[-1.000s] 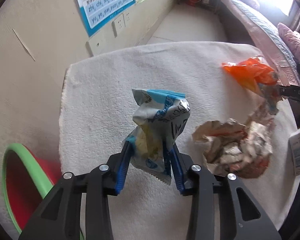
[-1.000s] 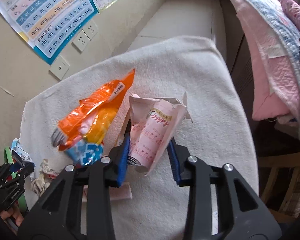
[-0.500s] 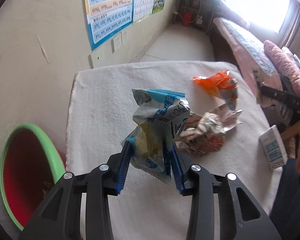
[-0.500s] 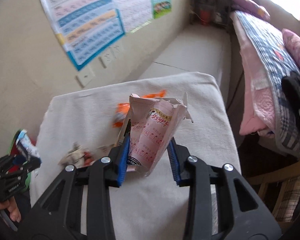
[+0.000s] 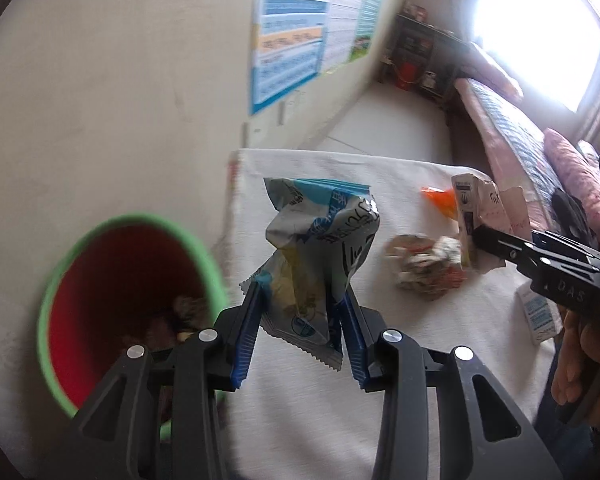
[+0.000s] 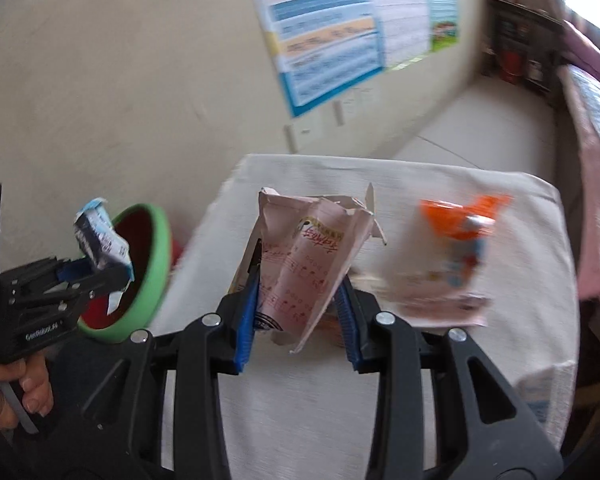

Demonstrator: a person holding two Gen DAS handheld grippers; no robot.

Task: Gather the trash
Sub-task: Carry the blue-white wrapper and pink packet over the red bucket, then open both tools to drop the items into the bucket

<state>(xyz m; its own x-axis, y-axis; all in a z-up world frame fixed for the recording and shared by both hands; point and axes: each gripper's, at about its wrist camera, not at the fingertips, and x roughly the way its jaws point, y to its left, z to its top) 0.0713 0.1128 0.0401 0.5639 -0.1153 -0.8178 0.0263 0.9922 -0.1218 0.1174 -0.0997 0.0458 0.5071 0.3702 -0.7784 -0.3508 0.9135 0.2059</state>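
Left tongs (image 5: pixel 300 332) clenched on blue-white snack wrapper (image 5: pixel 320 256), held up beside the green-rimmed red bin (image 5: pixel 56 292). Right tongs (image 6: pixel 298 312) clamped on pink paper bag (image 6: pixel 312 256), above the table (image 6: pixel 300 400). Further out on the cloth: crumpled wrapper wad (image 5: pixel 424 268), orange packet (image 6: pixel 460 236).

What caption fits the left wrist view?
Left tongs grip a blue snack wrapper beside the red bin; more trash waits on the table.
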